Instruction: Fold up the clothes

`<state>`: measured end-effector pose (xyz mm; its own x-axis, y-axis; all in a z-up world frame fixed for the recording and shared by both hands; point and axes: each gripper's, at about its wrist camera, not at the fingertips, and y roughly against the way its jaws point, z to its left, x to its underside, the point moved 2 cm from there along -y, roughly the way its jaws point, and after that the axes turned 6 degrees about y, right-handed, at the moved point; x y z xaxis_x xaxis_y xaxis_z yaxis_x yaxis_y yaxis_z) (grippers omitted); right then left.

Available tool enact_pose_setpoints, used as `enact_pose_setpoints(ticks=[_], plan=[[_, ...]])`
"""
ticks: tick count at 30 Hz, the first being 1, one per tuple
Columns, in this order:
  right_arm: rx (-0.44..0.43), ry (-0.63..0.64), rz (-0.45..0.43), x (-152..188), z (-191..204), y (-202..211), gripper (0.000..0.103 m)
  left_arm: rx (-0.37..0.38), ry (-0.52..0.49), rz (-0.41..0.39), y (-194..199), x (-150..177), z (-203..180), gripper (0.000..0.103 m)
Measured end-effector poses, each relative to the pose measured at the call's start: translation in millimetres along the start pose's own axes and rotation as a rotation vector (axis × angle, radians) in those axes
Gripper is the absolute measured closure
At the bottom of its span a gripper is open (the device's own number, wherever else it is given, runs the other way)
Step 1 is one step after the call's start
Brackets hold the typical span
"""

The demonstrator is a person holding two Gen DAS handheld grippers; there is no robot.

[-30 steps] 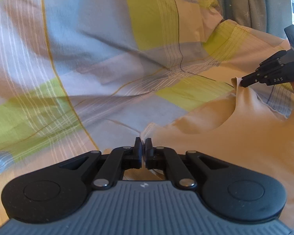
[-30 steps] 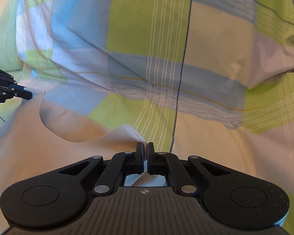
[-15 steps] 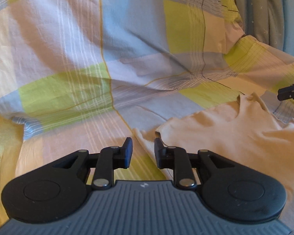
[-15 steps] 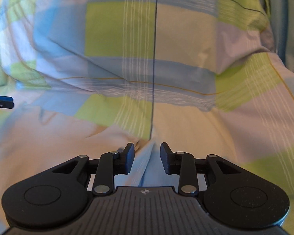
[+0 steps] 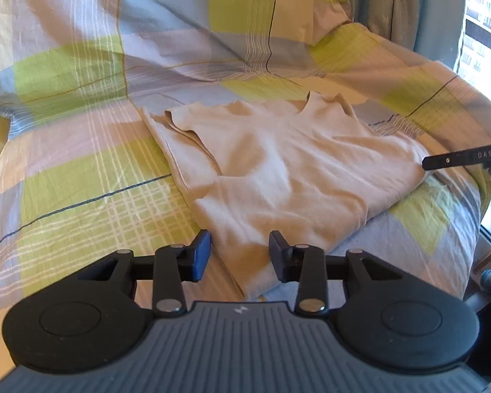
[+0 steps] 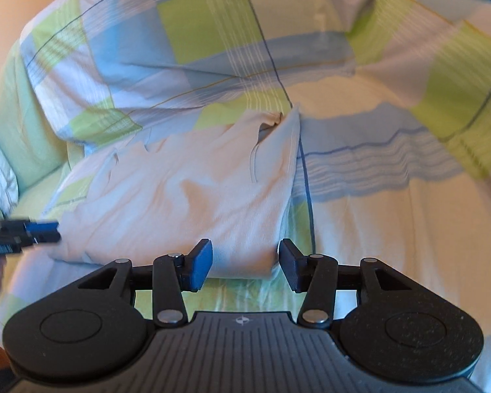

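Cloth lay straight ahead of both my tools: the cream shirt (image 5: 278, 170) rested on the checked bedspread (image 5: 81, 170), already doubled over once, filling the middle of the left wrist view and running from its near hem at the lower centre up to the neckline in the upper middle of the frame. My left gripper (image 5: 239, 255) had its jaws spread apart, nothing pinched, with the near edge of the shirt showing in the gap between them; whether the pads touched fabric I could not tell. My right gripper (image 6: 245, 263) was opening its jaws, and the shirt's (image 6: 180, 196) near folded corner sat just beyond the gap, unheld. In the right wrist view the garment spread from the lower centre toward the upper middle and left of the frame, its straight folded edge running up beside a dark stripe in the bedspread (image 6: 392, 229). Each tool showed at the rim of the other's view, at opposite ends of the shirt. I judged neither hand much nearer; the next fold turned on the shirt's long axis running between my two tools, so each would take its own end.
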<state>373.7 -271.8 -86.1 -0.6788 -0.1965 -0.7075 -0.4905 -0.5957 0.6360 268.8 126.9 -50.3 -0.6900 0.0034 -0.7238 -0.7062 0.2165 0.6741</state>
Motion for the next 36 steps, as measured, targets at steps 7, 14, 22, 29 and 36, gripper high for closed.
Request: enact_pose_setpoints(ticks=[7, 14, 22, 29, 36], plan=[[0.062, -0.057, 0.038, 6, -23, -1, 0.093, -0.026, -0.031, 0.019, 7, 7, 6, 0.092], [0.266, 0.145, 0.020, 6, 3, 30, 0.090, -0.122, -0.132, -0.060, 36, -5, -4, 0.092], [0.039, 0.419, 0.050, -8, 108, -6, 0.064, 0.008, -0.173, 0.011, 2, -11, -40, 0.088], [0.078, 0.461, 0.173, -6, 110, -47, 0.062, -0.032, -0.222, 0.055, 2, 5, -17, 0.088], [0.161, 0.393, 0.170, 0, 73, -18, 0.061, -0.075, -0.308, -0.008, 27, -5, -22, 0.084]])
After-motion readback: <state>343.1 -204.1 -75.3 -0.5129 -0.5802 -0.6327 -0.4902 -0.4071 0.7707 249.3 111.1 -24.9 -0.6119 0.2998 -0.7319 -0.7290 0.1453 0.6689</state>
